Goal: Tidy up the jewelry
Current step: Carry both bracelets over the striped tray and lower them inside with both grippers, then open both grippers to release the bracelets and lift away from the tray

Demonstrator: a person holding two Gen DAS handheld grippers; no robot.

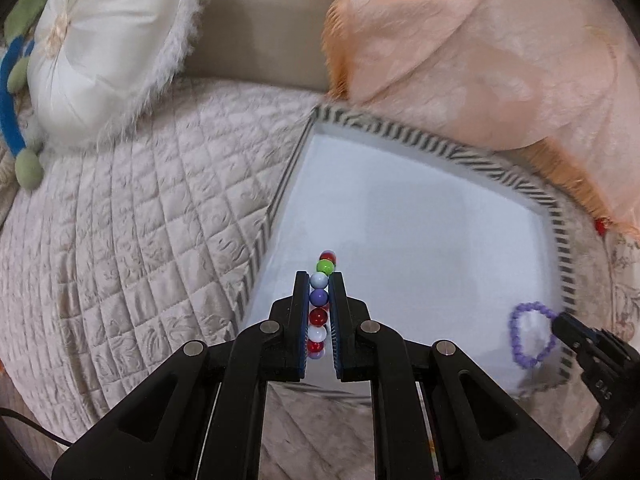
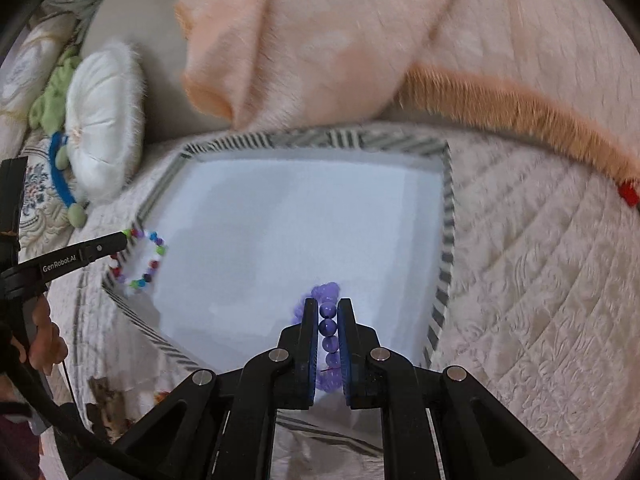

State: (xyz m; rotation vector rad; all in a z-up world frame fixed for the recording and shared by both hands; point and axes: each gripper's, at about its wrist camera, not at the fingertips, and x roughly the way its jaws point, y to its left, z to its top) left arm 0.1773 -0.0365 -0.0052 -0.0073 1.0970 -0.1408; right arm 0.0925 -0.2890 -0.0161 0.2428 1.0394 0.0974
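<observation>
My left gripper [image 1: 319, 280] is shut on a multicoloured bead bracelet [image 1: 319, 298], held above the near left part of a white tray with a striped rim [image 1: 472, 157]. In the right wrist view that bracelet [image 2: 140, 262] hangs as a ring from the left gripper [image 2: 126, 240] over the tray's left rim [image 2: 160, 188]. My right gripper [image 2: 328, 306] is shut on a purple bead bracelet [image 2: 329, 326] above the tray's near right part. From the left wrist view the purple bracelet [image 1: 530, 334] dangles from the right gripper [image 1: 560, 320] by the tray's right rim.
The tray lies on a quilted beige bedspread [image 1: 140, 200]. A peach fleece blanket [image 1: 480, 48] is heaped behind it. A white fringed cushion [image 1: 104, 40] and a blue and green plush toy [image 1: 16, 120] lie at the back left. A small red tag [image 2: 628, 194] shows on the blanket edge.
</observation>
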